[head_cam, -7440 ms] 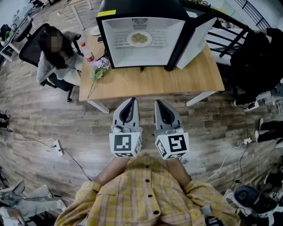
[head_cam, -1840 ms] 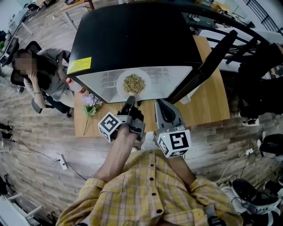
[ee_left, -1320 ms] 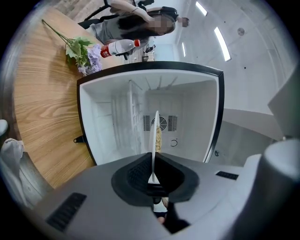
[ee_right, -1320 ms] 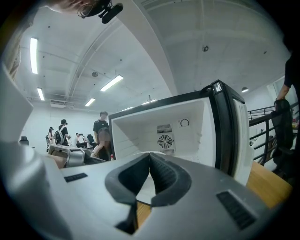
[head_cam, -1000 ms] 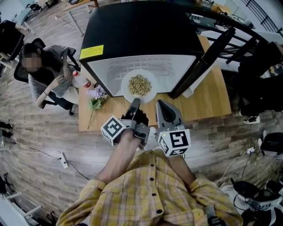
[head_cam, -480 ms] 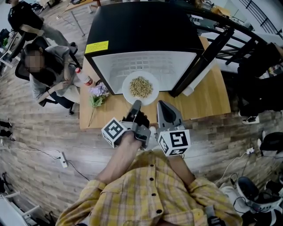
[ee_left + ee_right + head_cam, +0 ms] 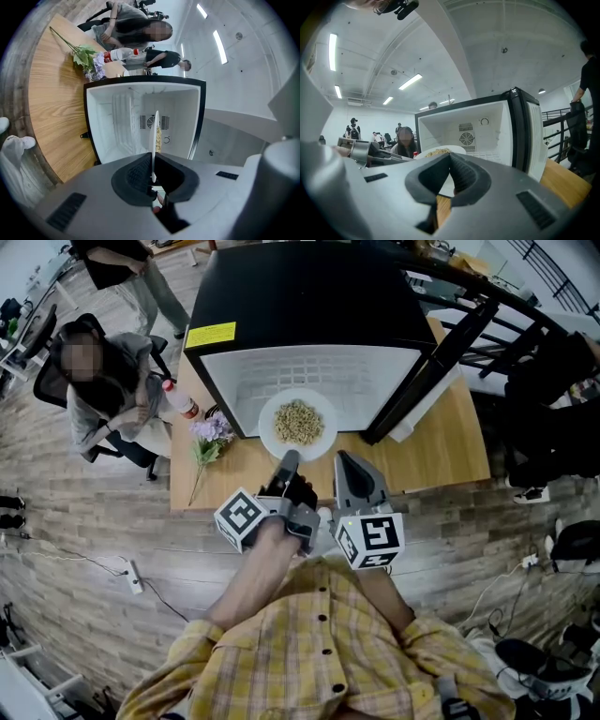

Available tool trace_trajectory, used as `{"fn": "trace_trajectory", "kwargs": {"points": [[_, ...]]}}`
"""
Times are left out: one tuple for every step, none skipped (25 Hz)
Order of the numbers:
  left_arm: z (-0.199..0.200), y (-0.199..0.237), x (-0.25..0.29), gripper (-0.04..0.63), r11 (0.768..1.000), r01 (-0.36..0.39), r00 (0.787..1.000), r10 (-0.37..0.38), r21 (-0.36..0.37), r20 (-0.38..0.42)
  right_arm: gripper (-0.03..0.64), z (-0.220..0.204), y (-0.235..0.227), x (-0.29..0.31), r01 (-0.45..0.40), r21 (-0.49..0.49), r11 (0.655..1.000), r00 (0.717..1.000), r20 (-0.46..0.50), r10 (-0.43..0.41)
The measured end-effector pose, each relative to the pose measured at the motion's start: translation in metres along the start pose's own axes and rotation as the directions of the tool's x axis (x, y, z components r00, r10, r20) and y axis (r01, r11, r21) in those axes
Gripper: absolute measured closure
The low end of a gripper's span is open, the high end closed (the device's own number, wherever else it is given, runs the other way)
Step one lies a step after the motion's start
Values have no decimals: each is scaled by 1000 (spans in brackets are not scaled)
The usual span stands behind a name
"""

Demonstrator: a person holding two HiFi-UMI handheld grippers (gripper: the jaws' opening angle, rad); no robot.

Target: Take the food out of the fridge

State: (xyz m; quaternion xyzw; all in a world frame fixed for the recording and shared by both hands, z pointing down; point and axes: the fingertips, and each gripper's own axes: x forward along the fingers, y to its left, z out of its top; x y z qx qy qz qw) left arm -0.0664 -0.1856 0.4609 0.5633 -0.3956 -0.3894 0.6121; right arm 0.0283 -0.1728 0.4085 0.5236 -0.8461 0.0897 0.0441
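A white plate (image 7: 298, 424) of pale food hangs at the mouth of the open black fridge (image 7: 300, 306), over the wooden table (image 7: 441, 456). My left gripper (image 7: 289, 462) is shut on the plate's near rim. In the left gripper view the plate (image 7: 156, 136) stands edge-on between the pads of that gripper (image 7: 153, 161), with the white fridge interior (image 7: 122, 126) behind. My right gripper (image 7: 347, 465) sits just right of the plate, shut and holding nothing. In the right gripper view the plate (image 7: 440, 152) shows past the closed tips of that gripper (image 7: 450, 159).
The fridge door (image 7: 441, 362) stands open to the right. Purple flowers (image 7: 211, 435) and a red-capped bottle (image 7: 178, 401) lie on the table's left end. A person (image 7: 103, 381) sits beside it and another (image 7: 131, 268) stands behind. Black railings are at the right.
The plate has come off the shelf inside the fridge to its mouth, gripped by my left gripper. Over the last second both grippers hardly moved. A person has walked in at top left.
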Motion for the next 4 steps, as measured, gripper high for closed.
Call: {"fn": "trace_trajectory", "kwargs": {"points": [[0,-1,0,575,1000,2,1000,-2,-1,0,609,1,1,0,-1,-1,1000,1000,2,1],[1,-1,0,575,1000,3,1000,-3,-2,1,609,2,2,0,-2,-2,1000,1000,5,2],[1,-2,-1,575,1000,2,1000,-2,-2,2,609,2,3,-1,-2,-3,1000,1000,7,3],[2,-2,-1,575,1000,0,1000,0,-1,3,609,3,4,-1,-3,-4,1000,1000,9,3]]}}
